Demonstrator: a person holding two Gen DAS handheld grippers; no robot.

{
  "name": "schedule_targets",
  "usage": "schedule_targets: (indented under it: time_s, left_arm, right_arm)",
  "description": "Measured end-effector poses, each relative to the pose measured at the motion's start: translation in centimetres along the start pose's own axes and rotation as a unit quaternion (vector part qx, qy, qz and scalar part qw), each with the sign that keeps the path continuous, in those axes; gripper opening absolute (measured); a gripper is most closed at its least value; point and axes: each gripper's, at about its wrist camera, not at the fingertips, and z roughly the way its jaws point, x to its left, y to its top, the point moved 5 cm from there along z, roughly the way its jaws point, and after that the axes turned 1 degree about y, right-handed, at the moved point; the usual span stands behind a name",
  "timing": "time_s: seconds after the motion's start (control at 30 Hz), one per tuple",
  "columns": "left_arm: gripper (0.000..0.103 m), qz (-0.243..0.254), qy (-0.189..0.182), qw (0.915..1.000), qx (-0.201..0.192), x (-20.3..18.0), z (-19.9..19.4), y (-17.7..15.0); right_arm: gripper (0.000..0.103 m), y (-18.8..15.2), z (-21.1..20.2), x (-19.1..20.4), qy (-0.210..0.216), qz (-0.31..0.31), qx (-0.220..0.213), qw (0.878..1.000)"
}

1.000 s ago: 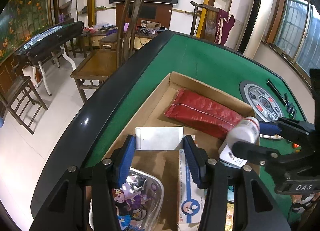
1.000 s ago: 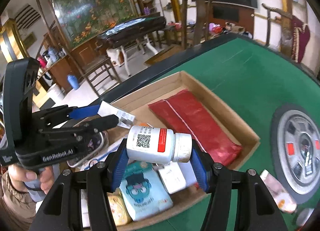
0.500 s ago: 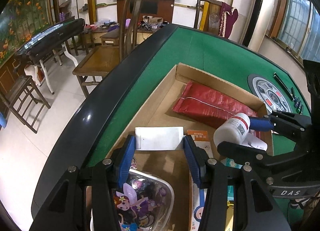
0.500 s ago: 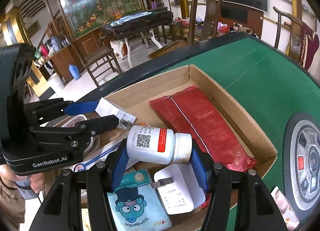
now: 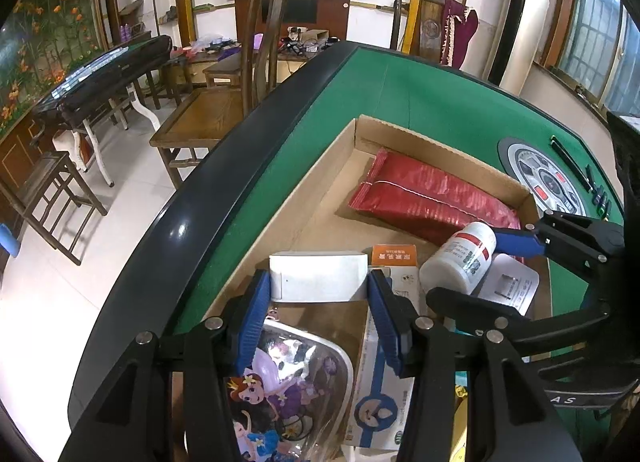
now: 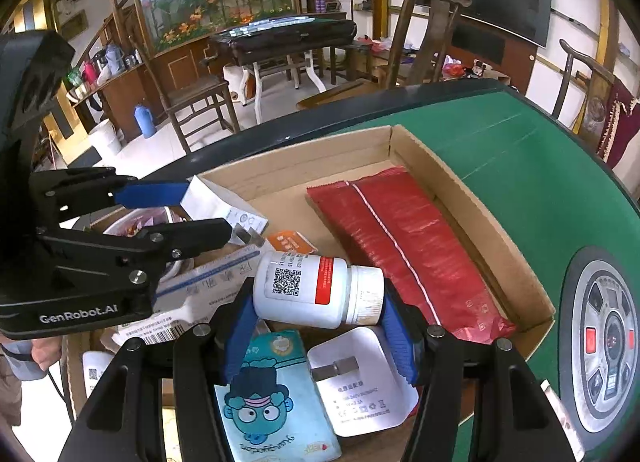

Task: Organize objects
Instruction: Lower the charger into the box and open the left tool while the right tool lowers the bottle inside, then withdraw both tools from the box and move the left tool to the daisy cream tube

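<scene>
Both grippers are busy here, hanging over the open cardboard box (image 6: 472, 198) that sits on the green counter (image 5: 420, 102).

The left gripper (image 5: 319, 282) has its jaws clamped on a flat white box (image 5: 318, 276), squeezed end to end between the blue pads, held just above the near end of the cardboard box. Under it there's a shiny cartoon-girl packet (image 5: 280, 382) and a long white-and-blue carton (image 5: 376, 394).

The right gripper (image 6: 318, 302) has its jaws closed on a white pill bottle (image 6: 312, 290): bottle lying on its side, QR code and red label band facing up, cap pointing right, one pad on the base and one on the cap. It's held over the box's contents, not resting on them as far as I can tell. Right below it sit a blue cartoon-face pouch (image 6: 272, 410) and a white plug adapter (image 6: 356, 386).

A long red foil packet (image 6: 404, 250) lies flat along the far side of the box, next to the wall. An orange-topped little box (image 6: 290, 242) sits between the two grippers.
</scene>
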Motion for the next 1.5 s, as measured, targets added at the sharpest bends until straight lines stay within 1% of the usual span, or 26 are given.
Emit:
schedule_targets:
  time_s: [0.13,0.37,0.57,0.63,0.67,0.7,0.73,0.8,0.97,1.03,1.07,1.13,1.17,1.3,1.33,1.37,1.43,1.5]
  left_arm:
    - [0.049,0.000,0.001,1.0000,-0.002,0.0,-0.1,-0.3]
    - [0.049,0.000,0.002,1.0000,-0.005,0.1,-0.3,-0.4]
    - [0.050,-0.003,-0.003,0.9999,-0.014,0.1,-0.7,-0.4]
    - [0.052,-0.005,-0.006,0.9998,-0.017,0.2,-0.9,-0.4]
    - [0.056,-0.006,-0.007,0.9998,-0.018,0.1,-0.9,-0.4]
    - [0.058,-0.006,-0.006,0.9998,-0.018,0.2,-0.9,-0.4]
    - [0.060,-0.006,-0.005,0.9998,-0.020,0.1,-0.9,-0.4]
    - [0.062,-0.003,-0.002,0.9996,-0.027,0.0,-1.2,-0.4]
    - [0.063,-0.008,0.002,0.9991,-0.042,-0.2,-2.7,-0.3]
    - [0.064,-0.020,-0.004,0.9981,-0.058,-0.1,-3.6,0.0]
    - [0.064,-0.028,-0.012,0.9978,-0.059,-0.2,-3.8,0.1]
    - [0.064,-0.041,-0.017,0.9975,-0.056,-0.3,-3.8,0.4]
    - [0.064,-0.045,-0.012,0.9976,-0.051,-0.4,-3.6,0.5]
    - [0.064,-0.053,0.039,0.9978,-0.004,-0.4,-1.3,0.1]
    - [0.064,-0.050,0.048,0.9976,0.000,-0.4,-0.9,0.0]
    - [0.062,-0.042,0.058,0.9974,-0.004,-0.7,-1.0,0.0]
    - [0.062,-0.039,0.058,0.9976,-0.004,-1.0,-1.2,-0.1]
    - [0.062,-0.037,0.046,0.9983,-0.005,-1.5,-1.5,-0.3]
  right_arm:
    - [0.063,-0.3,0.5,-0.3,0.003,0.005,0.006,1.000]
    - [0.064,-0.3,0.3,-0.5,0.005,0.010,0.005,1.000]
    - [0.064,-0.4,-1.0,-0.8,0.011,0.024,-0.009,1.000]
    - [0.064,-0.5,-1.9,-0.9,0.012,0.026,-0.019,0.999]
    - [0.064,-0.6,-2.4,-0.9,0.013,0.028,-0.024,0.999]
    - [0.065,-0.7,-3.2,-0.9,0.013,0.030,-0.031,0.999]
    - [0.068,-0.9,-3.7,-0.9,0.014,0.031,-0.035,0.999]
    - [0.073,-1.7,-5.4,-0.9,0.014,0.032,-0.049,0.998]
    - [0.079,-5.0,-9.6,-1.6,0.006,0.037,-0.071,0.997]
    - [0.081,-6.4,-11.4,-2.2,0.001,0.050,-0.082,0.995]
    - [0.081,-7.1,-12.1,-2.6,0.001,0.061,-0.089,0.994]
    - [0.084,-8.1,-13.4,-3.2,0.004,0.085,-0.105,0.991]
    - [0.084,-8.6,-13.8,-3.5,0.005,0.095,-0.110,0.989]
    - [0.085,-9.9,-14.9,-4.2,0.007,0.117,-0.121,0.986]
    - [0.085,-10.1,-15.1,-4.1,0.006,0.118,-0.122,0.985]
    - [0.085,-10.4,-15.4,-4.2,0.007,0.120,-0.122,0.985]
    - [0.087,-11.2,-16.3,-4.6,0.009,0.123,-0.127,0.984]
    - [0.091,-12.2,-17.2,-5.2,0.011,0.127,-0.132,0.983]
